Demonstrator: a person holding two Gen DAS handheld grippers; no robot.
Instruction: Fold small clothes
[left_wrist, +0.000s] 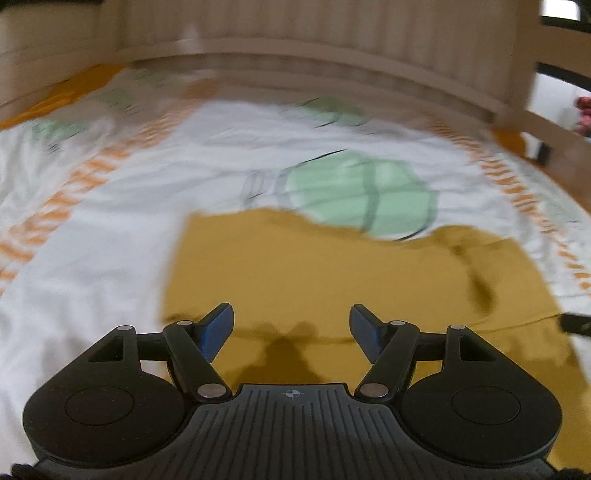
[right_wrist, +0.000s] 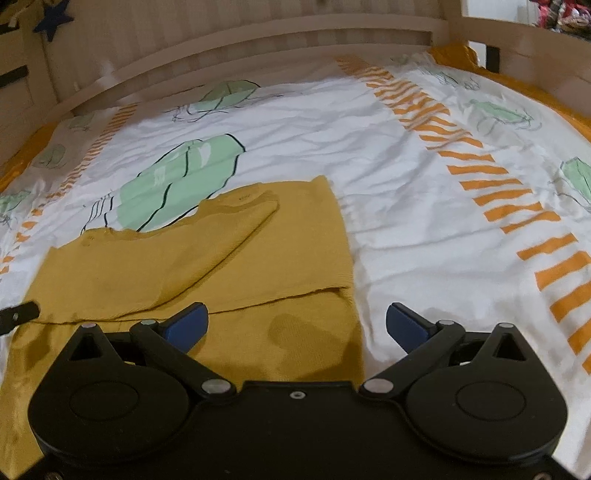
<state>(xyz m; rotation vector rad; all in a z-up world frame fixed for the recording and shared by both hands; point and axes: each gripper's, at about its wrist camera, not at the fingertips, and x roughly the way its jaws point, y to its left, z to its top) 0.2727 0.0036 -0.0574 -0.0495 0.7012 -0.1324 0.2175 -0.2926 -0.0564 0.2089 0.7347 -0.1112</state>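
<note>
A mustard-yellow knit garment (right_wrist: 258, 254) lies flat on the bed, partly folded, with a sleeve laid across its body and a folded upper layer ending at an edge near my fingers. It also shows in the blurred left wrist view (left_wrist: 332, 280). My left gripper (left_wrist: 291, 328) is open and empty, just above the garment's near part. My right gripper (right_wrist: 295, 328) is open and empty, over the garment's near right corner; its right finger is over the sheet. The left gripper's tip (right_wrist: 18, 314) shows at the left edge of the right wrist view.
The bed sheet (right_wrist: 406, 184) is white with green cactus prints and orange striped bands, and wrinkled. A wooden slatted bed frame (right_wrist: 258, 33) runs along the far side and right end. A yellow mattress edge (right_wrist: 454, 55) shows at the corners.
</note>
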